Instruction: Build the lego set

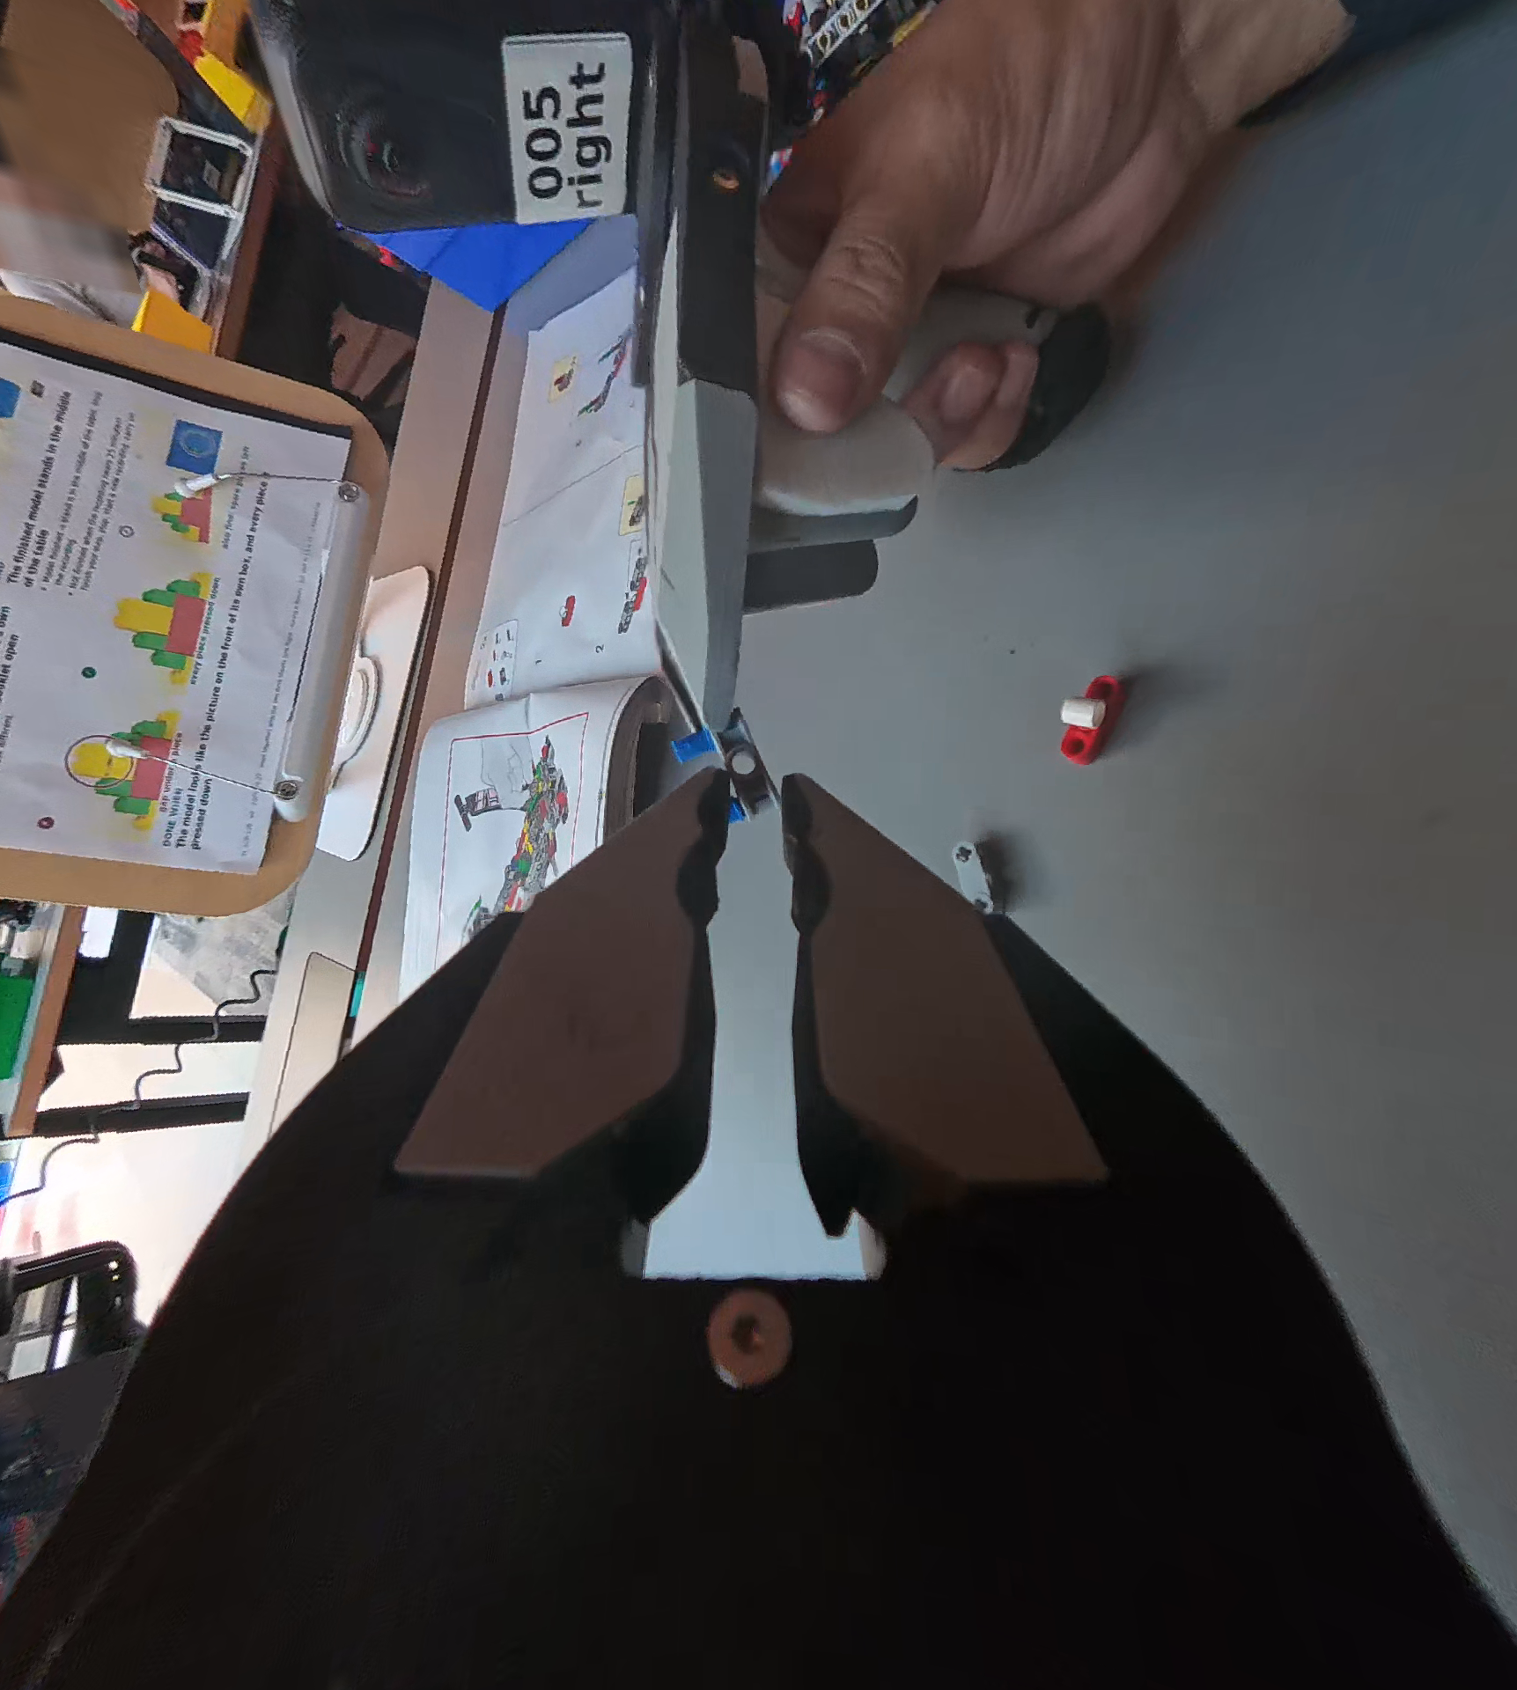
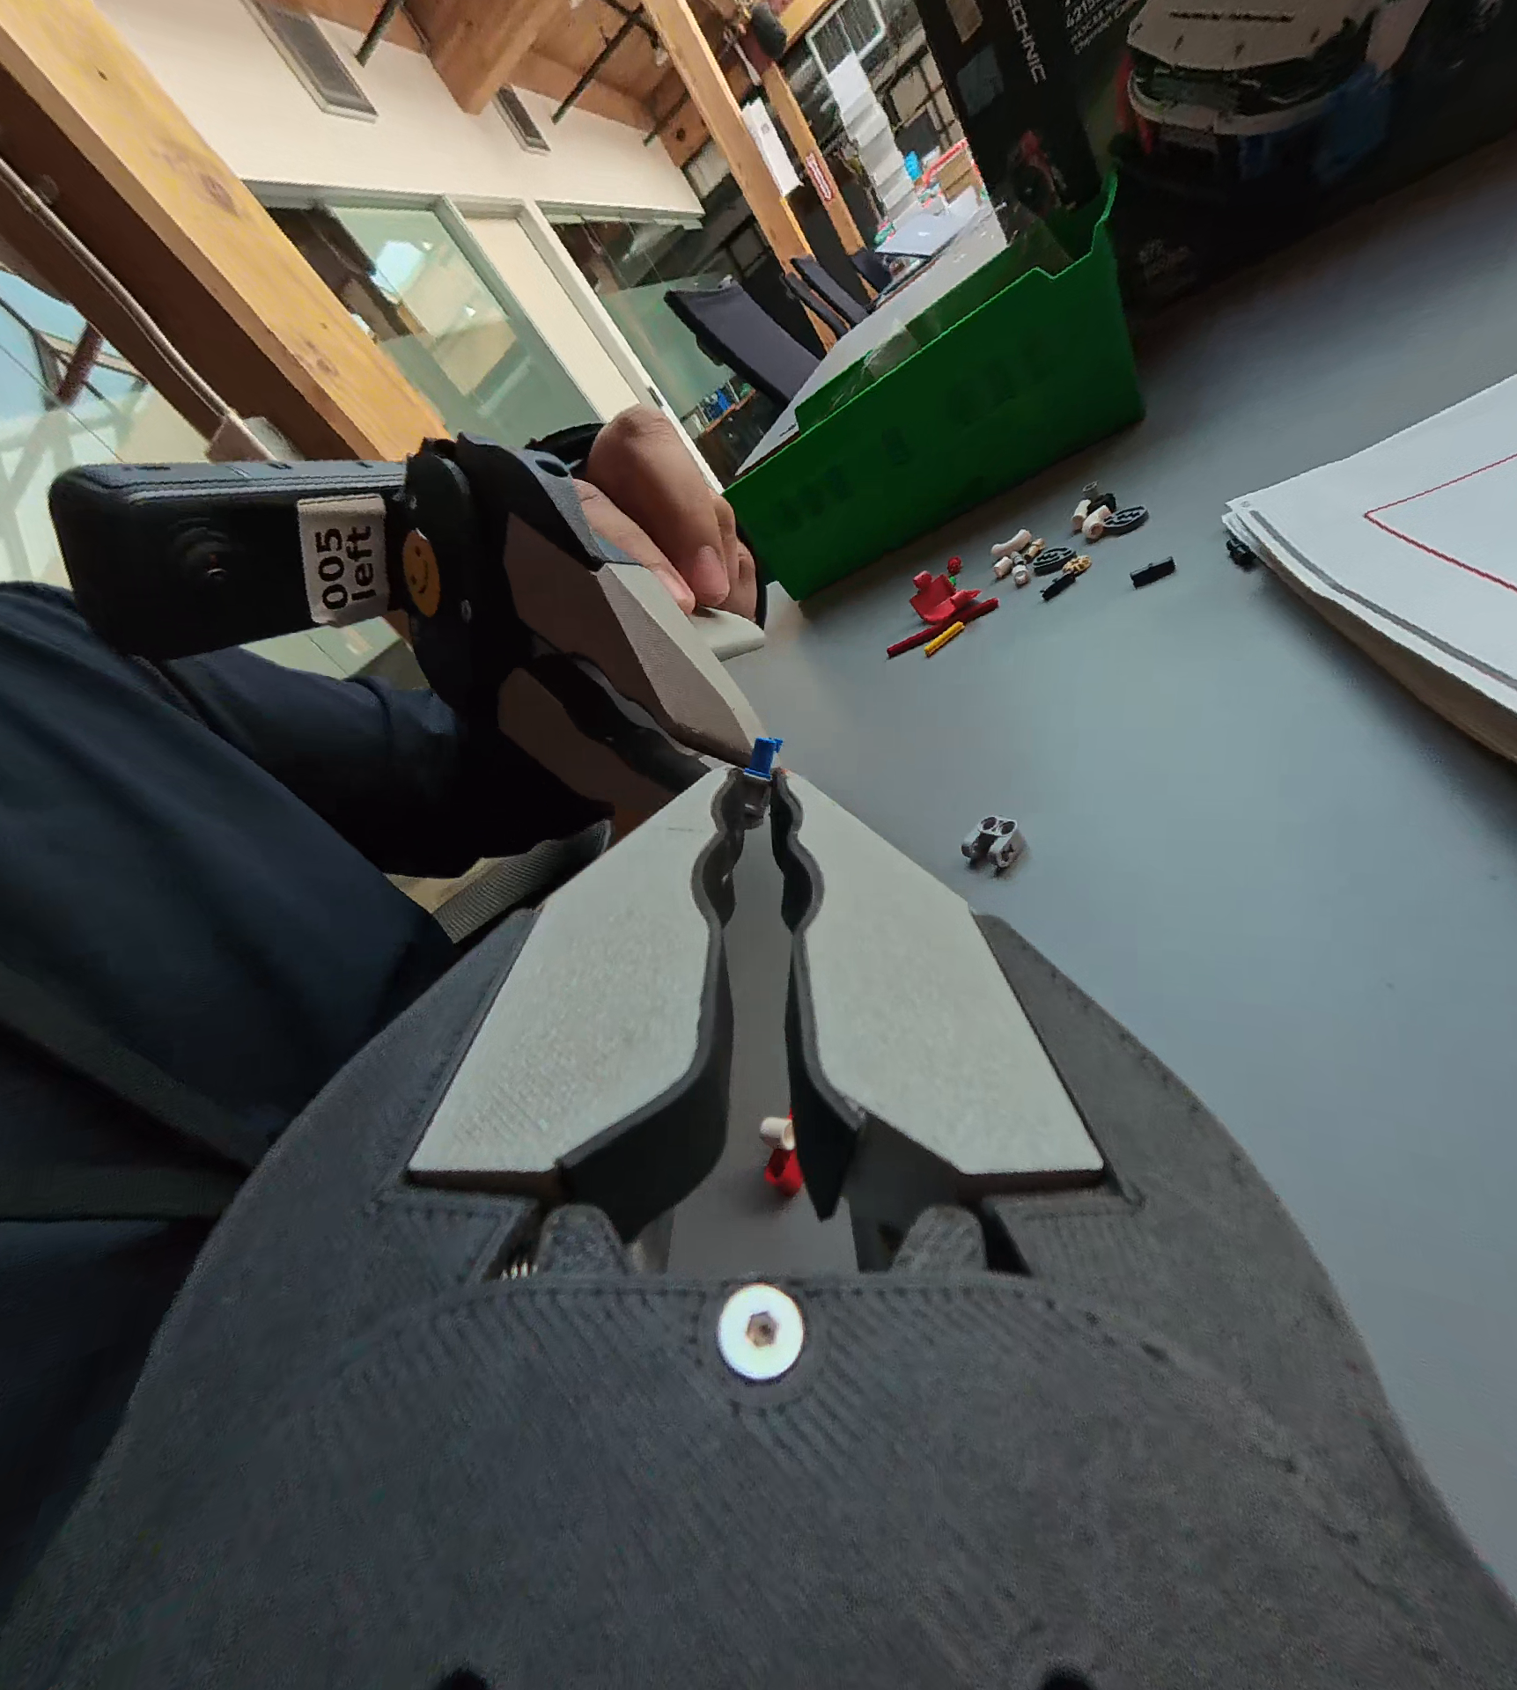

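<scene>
My left gripper (image 1: 750, 791) is shut on the lower end of a small grey piece (image 1: 743, 761) with a round hole. Blue pins (image 1: 695, 745) stick out of the piece, and I hold it above the grey table (image 1: 1331, 914). My right gripper (image 2: 759, 777) is shut on the same piece (image 2: 750, 797) from the other end. A blue pin (image 2: 765, 754) juts out just past its tips. In the left wrist view the right gripper (image 1: 718, 718) comes down from above, held by a hand (image 1: 965, 229). In the right wrist view the left gripper (image 2: 731, 741) comes in from the left.
A red piece with a white pin (image 1: 1093, 718) and a small grey connector (image 2: 994, 841) lie on the table. An open instruction booklet (image 1: 507, 823) lies nearby. A green bin (image 2: 965, 439) stands behind several loose pieces (image 2: 1029, 567). A clipboard with a printed sheet (image 1: 123, 594) stands at the left. Less than 4 cm separates the two grippers' tips.
</scene>
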The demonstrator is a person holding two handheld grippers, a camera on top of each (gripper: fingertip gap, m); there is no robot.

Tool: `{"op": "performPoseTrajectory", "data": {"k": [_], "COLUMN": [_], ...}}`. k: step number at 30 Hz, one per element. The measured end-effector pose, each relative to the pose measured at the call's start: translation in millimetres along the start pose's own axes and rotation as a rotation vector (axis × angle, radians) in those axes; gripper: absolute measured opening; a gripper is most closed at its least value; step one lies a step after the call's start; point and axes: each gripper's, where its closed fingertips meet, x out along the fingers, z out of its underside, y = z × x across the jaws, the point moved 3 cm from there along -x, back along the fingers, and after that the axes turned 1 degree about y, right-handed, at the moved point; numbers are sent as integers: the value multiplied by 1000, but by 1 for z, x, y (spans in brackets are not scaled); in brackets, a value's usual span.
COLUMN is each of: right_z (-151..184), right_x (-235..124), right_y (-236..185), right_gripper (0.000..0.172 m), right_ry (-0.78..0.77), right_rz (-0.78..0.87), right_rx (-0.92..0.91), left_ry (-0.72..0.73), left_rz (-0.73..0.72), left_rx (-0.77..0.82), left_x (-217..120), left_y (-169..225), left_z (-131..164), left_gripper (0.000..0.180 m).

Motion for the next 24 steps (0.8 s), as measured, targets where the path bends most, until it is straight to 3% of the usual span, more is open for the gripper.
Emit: {"op": "performPoseTrajectory", "data": {"k": [4,8,13,16,18,21,24], "right_z": [-1,-1,-1,6,13,20,24], "right_x": [0,1,-5,-6,-6,-2,1], "right_y": [5,9,13,11,10,7,4], "right_gripper": [10,5,4,4,4,4,4], "right_ry": [18,8,-16,-114,-191,-236,-277], "right_rz": [0,32,87,109,127,105,105], "right_rx": [38,22,-11,-58,-97,-103,-131], "left_ry": [3,0,42,56,54,96,118], "left_rz": [-13,-15,20,61,138,374,489], "left_rx": [20,22,-99,-177,-274,-457,-545], "left_x": [3,9,16,11,8,7,12], "left_y": [-5,-8,-6,-9,-12,-4,-2], "left_z": [4,5,4,8,12,8,9], "left_gripper": [8,9,14,16,25,23,16]}}
